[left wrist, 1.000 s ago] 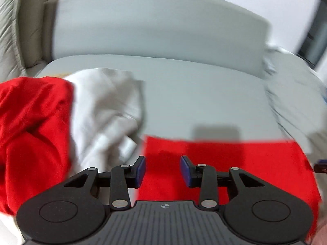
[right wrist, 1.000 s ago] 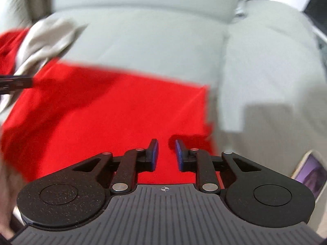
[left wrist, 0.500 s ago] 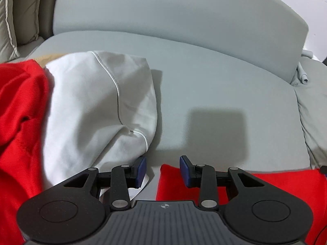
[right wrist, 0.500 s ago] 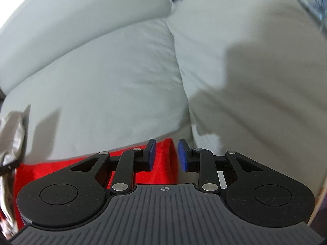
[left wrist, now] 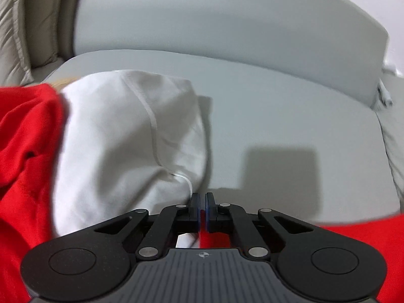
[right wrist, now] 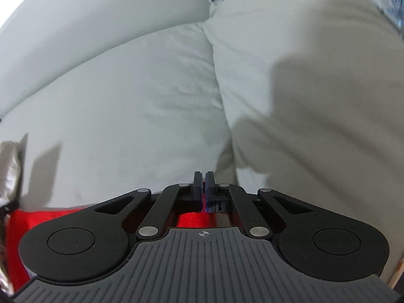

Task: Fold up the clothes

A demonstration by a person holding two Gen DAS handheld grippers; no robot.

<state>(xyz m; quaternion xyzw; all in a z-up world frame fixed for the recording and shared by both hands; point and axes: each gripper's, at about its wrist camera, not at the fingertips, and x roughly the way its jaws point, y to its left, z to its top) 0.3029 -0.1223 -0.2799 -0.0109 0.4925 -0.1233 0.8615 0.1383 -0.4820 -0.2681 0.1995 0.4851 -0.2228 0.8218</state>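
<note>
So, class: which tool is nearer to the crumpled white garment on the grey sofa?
Left. The left tool sits right beside the crumpled white garment, at its lower edge. The right tool is farther away, at the red cloth's opposite end.

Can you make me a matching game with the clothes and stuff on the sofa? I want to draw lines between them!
Things:
1. red cloth
2. white garment
3. sofa seat
4. left gripper

Matches:
A. pale grey, with a square shadow on it
B. heaped up, with a seam running over it
C. black, with blue pads
D. lies along the near edge of the seat, pinched at a corner

Right pairs: 1-D, 2-B, 3-A, 4-C
</note>
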